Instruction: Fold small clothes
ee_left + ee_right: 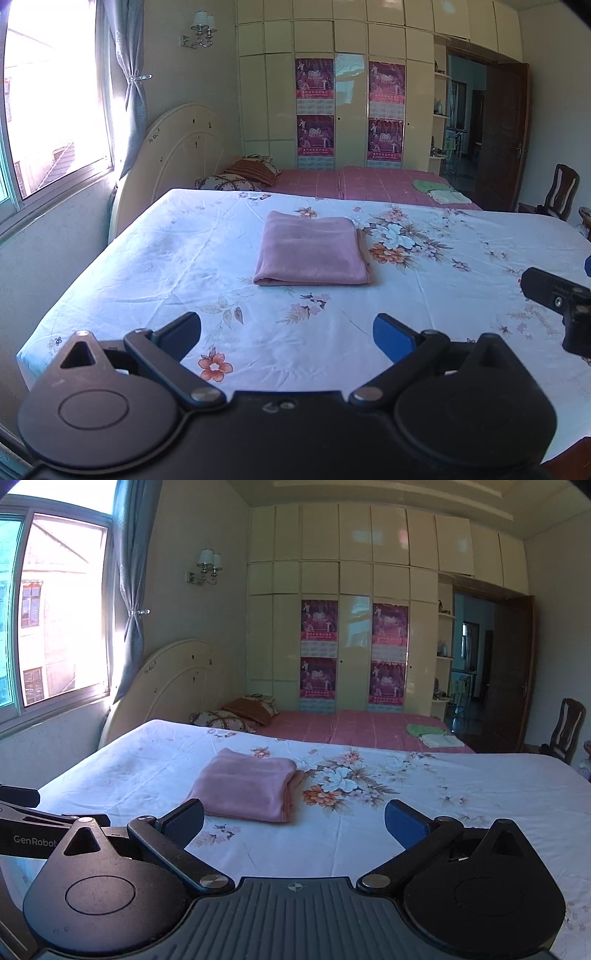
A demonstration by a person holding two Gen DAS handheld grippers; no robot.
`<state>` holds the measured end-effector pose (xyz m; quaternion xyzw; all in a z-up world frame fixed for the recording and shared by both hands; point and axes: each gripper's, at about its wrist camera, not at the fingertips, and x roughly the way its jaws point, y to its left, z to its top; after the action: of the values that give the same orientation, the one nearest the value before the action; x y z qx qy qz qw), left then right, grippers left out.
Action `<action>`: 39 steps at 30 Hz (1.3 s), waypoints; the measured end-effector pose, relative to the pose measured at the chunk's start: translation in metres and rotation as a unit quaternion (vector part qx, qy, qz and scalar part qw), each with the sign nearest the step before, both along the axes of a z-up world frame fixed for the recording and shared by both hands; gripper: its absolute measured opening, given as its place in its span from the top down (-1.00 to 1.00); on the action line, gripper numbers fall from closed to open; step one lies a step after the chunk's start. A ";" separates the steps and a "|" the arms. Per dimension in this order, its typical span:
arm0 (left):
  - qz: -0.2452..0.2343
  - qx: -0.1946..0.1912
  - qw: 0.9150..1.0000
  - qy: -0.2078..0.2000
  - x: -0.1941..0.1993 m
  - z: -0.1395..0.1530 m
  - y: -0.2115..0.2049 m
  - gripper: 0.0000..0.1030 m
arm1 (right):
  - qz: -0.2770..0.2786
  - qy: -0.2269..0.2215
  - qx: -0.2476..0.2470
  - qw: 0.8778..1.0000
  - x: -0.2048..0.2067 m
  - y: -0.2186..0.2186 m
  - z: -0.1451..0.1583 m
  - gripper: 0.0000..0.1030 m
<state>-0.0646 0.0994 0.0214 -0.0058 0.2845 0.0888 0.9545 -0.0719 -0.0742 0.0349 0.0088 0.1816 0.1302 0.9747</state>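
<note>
A pink garment (pixel 313 253) lies folded into a neat rectangle on the white floral sheet (pixel 147 266); it also shows in the right wrist view (pixel 249 790). My left gripper (pixel 287 336) is open and empty, held above the sheet short of the garment. My right gripper (pixel 294 823) is open and empty, just short of the garment's near edge. Part of the right gripper's body shows at the right edge of the left wrist view (pixel 561 306), and the left gripper's body at the left edge of the right wrist view (pixel 33 830).
Behind the floral sheet (pixel 461 786) is a bed with a pink cover (pixel 369 182), pillows (pixel 240 175) and folded green and white clothes (pixel 439 190). A window (pixel 44 110) is at left, a wardrobe (pixel 351 92) behind, a wooden chair (pixel 557 192) and open door (pixel 502 129) at right.
</note>
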 end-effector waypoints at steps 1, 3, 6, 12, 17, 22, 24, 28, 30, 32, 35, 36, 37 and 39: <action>0.001 0.000 1.000 -0.001 0.000 0.000 0.000 -0.94 | 0.001 0.002 0.004 1.000 0.001 0.000 0.000 -0.99; 0.004 0.000 1.000 -0.001 0.000 0.001 0.001 -0.94 | 0.002 0.003 0.007 1.000 0.002 0.000 -0.001 -0.99; 0.007 0.000 1.000 -0.001 0.001 0.001 0.001 -0.94 | 0.003 0.001 0.005 1.000 0.002 0.002 0.000 -0.99; 0.008 0.000 1.000 0.000 0.001 0.001 0.001 -0.94 | 0.006 0.000 0.007 1.000 0.006 0.001 -0.001 -0.99; 0.010 0.001 1.000 -0.001 0.001 0.001 0.001 -0.94 | 0.005 0.006 0.009 1.000 0.007 0.001 -0.004 -0.99; 0.012 0.001 1.000 -0.004 0.000 0.003 0.001 -0.94 | 0.007 0.007 0.006 1.000 0.005 0.000 -0.005 -0.99; 0.012 0.002 1.000 -0.005 -0.001 0.004 0.001 -0.94 | 0.007 0.008 0.007 1.000 0.006 -0.001 -0.007 -0.99; 0.011 0.001 1.000 -0.007 -0.002 0.006 0.002 -0.94 | 0.004 0.011 0.008 1.000 0.007 -0.002 -0.009 -0.99; 0.011 0.001 1.000 -0.007 -0.002 0.007 0.002 -0.94 | 0.004 0.011 0.007 1.000 0.007 -0.002 -0.009 -0.99; 0.011 0.000 1.000 -0.007 -0.002 0.007 0.002 -0.94 | 0.005 0.012 0.008 1.000 0.006 -0.002 -0.009 -0.99; 0.011 0.001 1.000 -0.006 -0.002 0.007 0.002 -0.94 | 0.007 0.012 0.007 1.000 0.006 -0.002 -0.009 -0.99; 0.011 0.001 1.000 -0.006 -0.002 0.007 0.002 -0.94 | 0.007 0.012 0.007 1.000 0.006 -0.002 -0.010 -0.99; 0.011 0.001 1.000 -0.006 -0.002 0.007 0.002 -0.94 | 0.007 0.013 0.008 1.000 0.007 -0.002 -0.010 -0.99; 0.010 0.000 1.000 -0.006 -0.002 0.007 0.002 -0.94 | 0.007 0.014 0.007 1.000 0.007 -0.002 -0.010 -0.99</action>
<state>-0.0665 0.1012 0.0283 -0.0090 0.2786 0.0989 0.9553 -0.0645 -0.0762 0.0249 0.0158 0.1945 0.1380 0.9710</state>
